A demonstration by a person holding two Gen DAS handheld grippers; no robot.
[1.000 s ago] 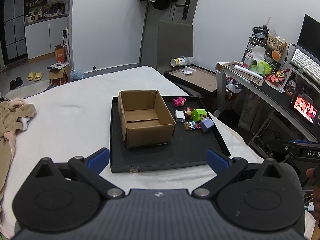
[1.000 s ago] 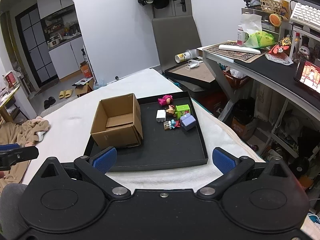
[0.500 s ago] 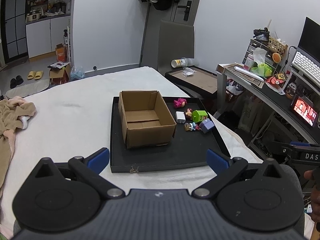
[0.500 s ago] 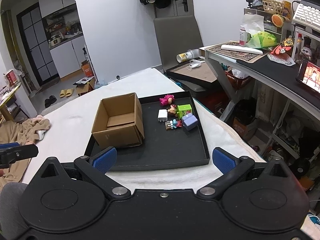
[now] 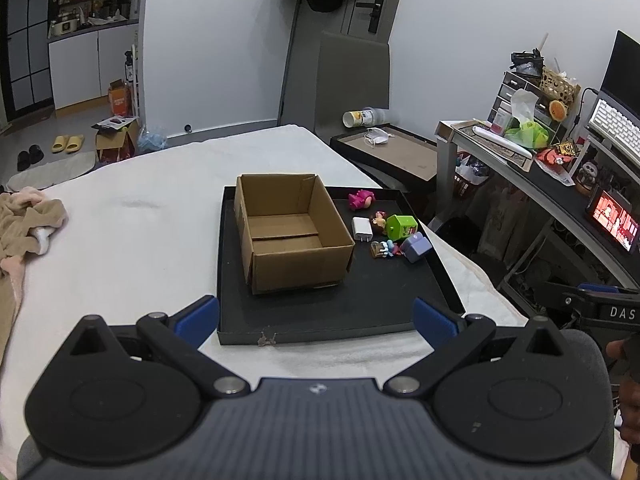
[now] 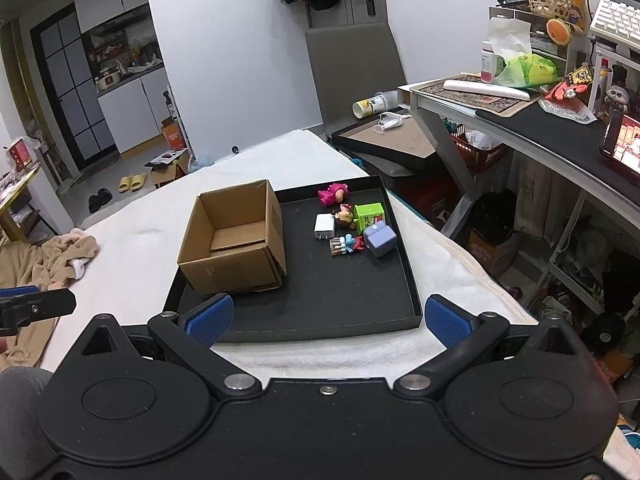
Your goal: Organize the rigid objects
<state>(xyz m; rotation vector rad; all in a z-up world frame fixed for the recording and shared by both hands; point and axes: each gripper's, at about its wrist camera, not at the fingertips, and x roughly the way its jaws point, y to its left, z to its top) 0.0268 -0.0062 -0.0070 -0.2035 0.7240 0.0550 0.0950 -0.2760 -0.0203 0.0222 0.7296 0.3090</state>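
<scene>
small toys [image 6: 352,224] clustered on black tray [image 6: 352,304], right of the open cardboard box [image 6: 236,240] | tray laid on white bedding [image 5: 132,216] | left gripper [image 5: 316,316] and right gripper [image 6: 326,316] held spread apart, nothing gripped, short of the tray

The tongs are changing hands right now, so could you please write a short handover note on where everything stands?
Left tongs: open, empty, short of the tray.
Right tongs: open, empty, same.
Cardboard box: on the black tray's left side, empty.
Loose on the tray right of the box: pink figure, white charger, green cube, purple cube, two small figures.
Done: nothing yet.
Left: presumably move each item into the box.
</scene>
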